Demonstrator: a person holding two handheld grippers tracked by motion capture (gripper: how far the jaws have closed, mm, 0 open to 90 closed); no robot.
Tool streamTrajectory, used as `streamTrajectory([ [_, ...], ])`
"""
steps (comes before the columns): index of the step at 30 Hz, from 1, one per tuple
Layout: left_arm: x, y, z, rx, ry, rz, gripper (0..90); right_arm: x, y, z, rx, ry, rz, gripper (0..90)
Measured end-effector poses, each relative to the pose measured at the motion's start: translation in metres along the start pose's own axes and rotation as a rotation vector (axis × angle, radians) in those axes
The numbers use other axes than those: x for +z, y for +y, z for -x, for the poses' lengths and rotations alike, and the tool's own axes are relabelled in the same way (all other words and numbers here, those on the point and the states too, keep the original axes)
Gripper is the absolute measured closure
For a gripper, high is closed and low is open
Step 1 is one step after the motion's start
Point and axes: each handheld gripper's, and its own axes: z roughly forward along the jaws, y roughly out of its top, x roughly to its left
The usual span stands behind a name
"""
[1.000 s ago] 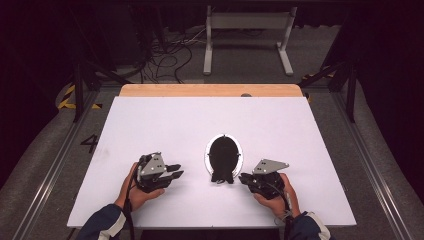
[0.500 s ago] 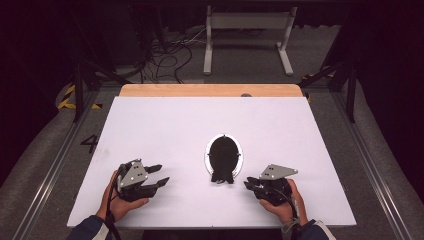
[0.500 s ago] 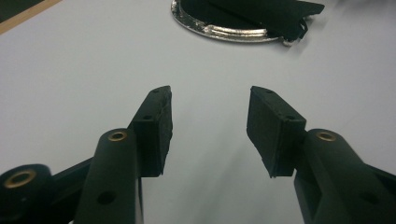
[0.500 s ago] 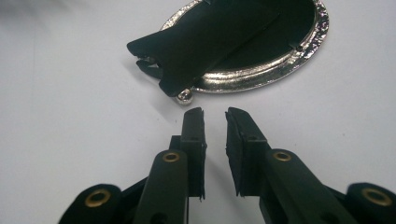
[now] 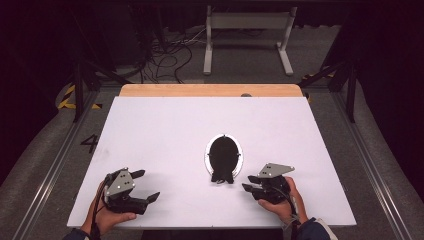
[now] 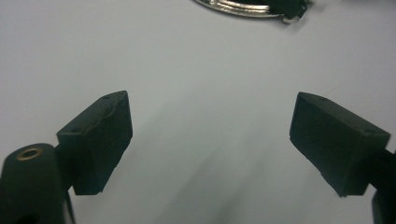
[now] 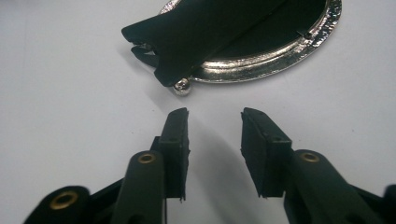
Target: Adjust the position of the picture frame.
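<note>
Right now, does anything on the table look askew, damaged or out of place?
Nothing stands out. The black oval object with the silver rim lies flat mid-table, intact; its black tab overhangs the rim toward the right gripper. Both grippers are open and empty.

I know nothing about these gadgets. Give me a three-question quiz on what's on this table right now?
1. True or false: the left hand-held gripper is clamped on something.
2. Which hand-held gripper is nearer the oval silver-rimmed object: A left, B right?
3. Fill in: the right hand-held gripper has its jaws ____ with nothing between them.

Key: 1 false, it is open over the bare white table. 2 B. 3 open.
</note>
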Motion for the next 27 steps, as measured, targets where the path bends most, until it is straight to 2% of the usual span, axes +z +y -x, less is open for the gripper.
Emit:
streamTrajectory([
  [2, 0.003, -0.001, -0.005, -0.036, -0.001, -0.001, 9.7, 0.001, 0.002, 0.001, -0.013, 0.0, -0.017, 55.6],
  [5, 0.006, -0.004, -0.009, -0.032, -0.008, -0.013, 7.4, 0.003, 0.005, 0.001, -0.028, -0.005, -0.027, 52.9],
  [7, 0.007, -0.004, -0.012, -0.032, -0.01, -0.018, 7.4, 0.004, 0.007, 0.0, -0.028, 0.004, -0.023, 54.5],
  [12, 0.009, -0.006, -0.011, -0.005, -0.007, -0.043, 8.5, 0.007, 0.015, -0.004, -0.047, 0.005, -0.001, 62.1],
  [16, 0.008, -0.008, -0.007, 0.022, -0.009, -0.048, 9.3, 0.012, 0.02, -0.005, -0.065, 0.02, -0.012, 62.4],
  [27, 0.007, -0.009, -0.002, 0.042, -0.004, -0.064, 10.0, 0.012, 0.019, -0.008, -0.068, 0.007, -0.015, 61.3],
])
